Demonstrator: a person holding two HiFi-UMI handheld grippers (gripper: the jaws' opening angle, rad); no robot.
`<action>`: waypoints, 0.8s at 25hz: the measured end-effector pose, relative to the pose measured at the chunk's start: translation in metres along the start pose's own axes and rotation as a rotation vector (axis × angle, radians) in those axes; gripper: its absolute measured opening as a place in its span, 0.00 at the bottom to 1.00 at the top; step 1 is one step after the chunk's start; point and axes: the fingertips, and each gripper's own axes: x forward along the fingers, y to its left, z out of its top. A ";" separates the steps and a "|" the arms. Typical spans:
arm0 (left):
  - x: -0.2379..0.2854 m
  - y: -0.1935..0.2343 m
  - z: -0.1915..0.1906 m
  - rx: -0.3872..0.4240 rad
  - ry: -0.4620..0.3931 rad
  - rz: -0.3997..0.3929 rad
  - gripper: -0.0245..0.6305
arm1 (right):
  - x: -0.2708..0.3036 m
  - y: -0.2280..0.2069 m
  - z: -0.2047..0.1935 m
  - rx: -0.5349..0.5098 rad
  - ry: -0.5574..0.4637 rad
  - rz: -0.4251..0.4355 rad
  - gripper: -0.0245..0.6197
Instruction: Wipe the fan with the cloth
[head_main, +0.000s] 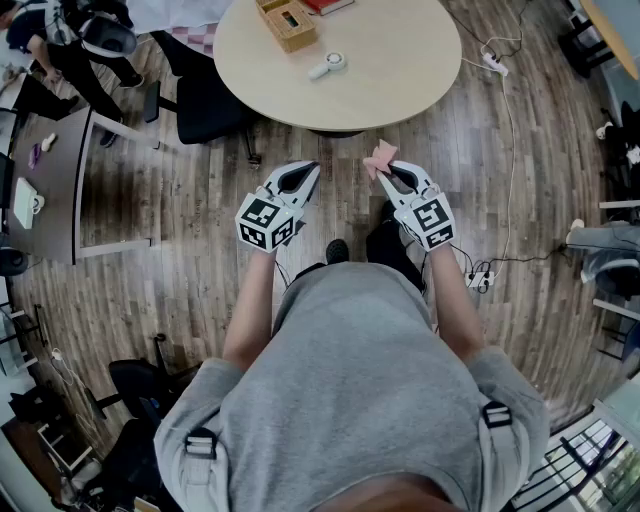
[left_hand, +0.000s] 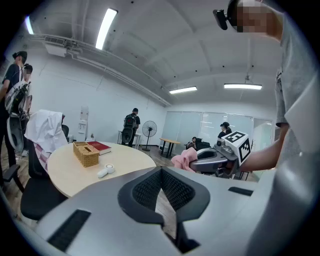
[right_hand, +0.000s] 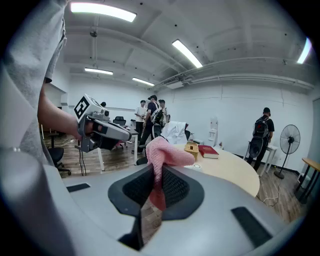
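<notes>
Standing on the near side of the round table (head_main: 400, 70), a person (head_main: 350, 400) holds a pink cloth (head_main: 379, 157) clamped in the right gripper (head_main: 388, 169), the left gripper (head_main: 314, 168) clenched empty.

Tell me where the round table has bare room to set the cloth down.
The round table is bare along the near edge and right of the small white fan; also left of the wicker box. Crowded at the far middle, where box, red book and fan sit.

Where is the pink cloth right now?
The pink cloth is clamped in the right claw, centre-right in the head view. It is over the wood floor, just short of the round table, beside the shut, empty left claw.
</notes>
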 end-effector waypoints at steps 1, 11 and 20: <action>-0.002 -0.002 0.003 0.008 -0.005 0.001 0.07 | -0.001 0.001 0.000 -0.001 0.001 -0.001 0.10; -0.015 -0.021 0.009 0.045 -0.022 -0.011 0.07 | -0.013 0.018 -0.006 0.002 0.003 0.024 0.10; -0.020 -0.033 0.006 0.059 -0.020 -0.025 0.07 | -0.024 0.025 -0.008 0.005 -0.004 0.009 0.10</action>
